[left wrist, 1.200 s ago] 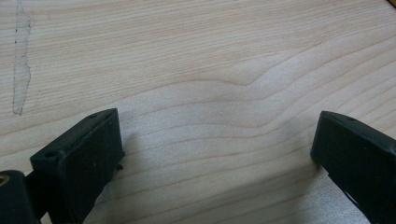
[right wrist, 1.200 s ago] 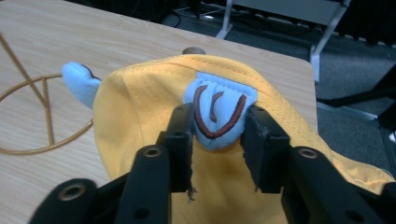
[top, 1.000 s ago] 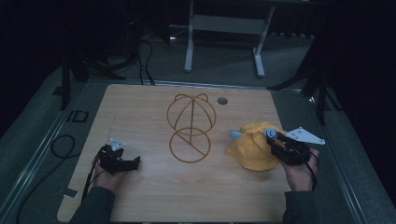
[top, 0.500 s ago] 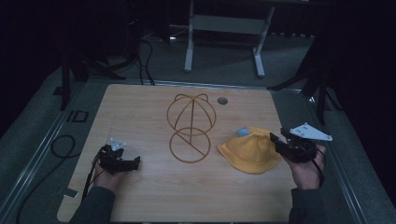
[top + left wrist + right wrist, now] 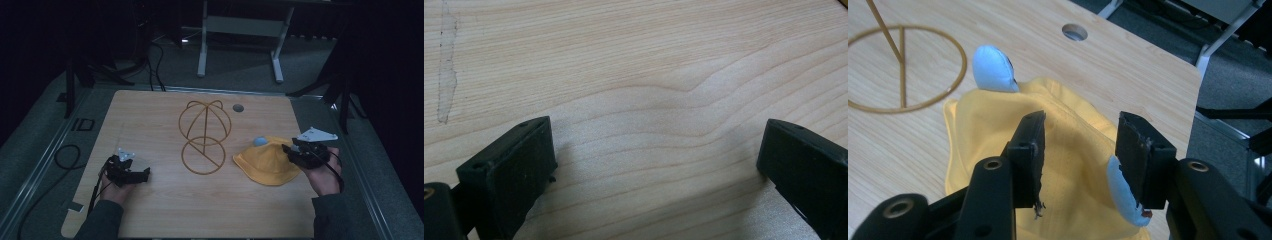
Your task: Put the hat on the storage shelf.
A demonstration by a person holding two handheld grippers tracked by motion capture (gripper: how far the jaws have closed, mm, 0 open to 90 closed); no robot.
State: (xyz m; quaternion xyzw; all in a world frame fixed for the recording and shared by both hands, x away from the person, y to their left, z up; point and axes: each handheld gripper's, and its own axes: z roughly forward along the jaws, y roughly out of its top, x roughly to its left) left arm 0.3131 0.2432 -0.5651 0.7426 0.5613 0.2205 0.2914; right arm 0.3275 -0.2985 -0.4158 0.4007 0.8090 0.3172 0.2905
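Note:
A yellow cloth hat [image 5: 265,162] with pale blue ears lies flat on the wooden table [image 5: 150,120], right of centre. One blue ear [image 5: 260,141] sticks out at its far edge. My right gripper [image 5: 291,151] sits at the hat's right edge. In the right gripper view it [image 5: 1080,122] is open, jaws apart just above the hat [image 5: 1073,150], with the second ear [image 5: 1123,200] under the right jaw. A gold wire stand [image 5: 204,135] stands mid-table. My left gripper [image 5: 142,174] rests at the front left, open [image 5: 659,132] over bare wood.
The stand's ring base [image 5: 903,70] lies just left of the hat. A round cable hole [image 5: 238,107] is in the table near its far edge. Dark floor, cables and a metal frame lie beyond the table; its right edge is close to my right hand.
A second ago the hat was bunched up at my right gripper; now it lies spread flat, and the gripper has drawn back to the right, jaws apart. The left gripper has not moved.

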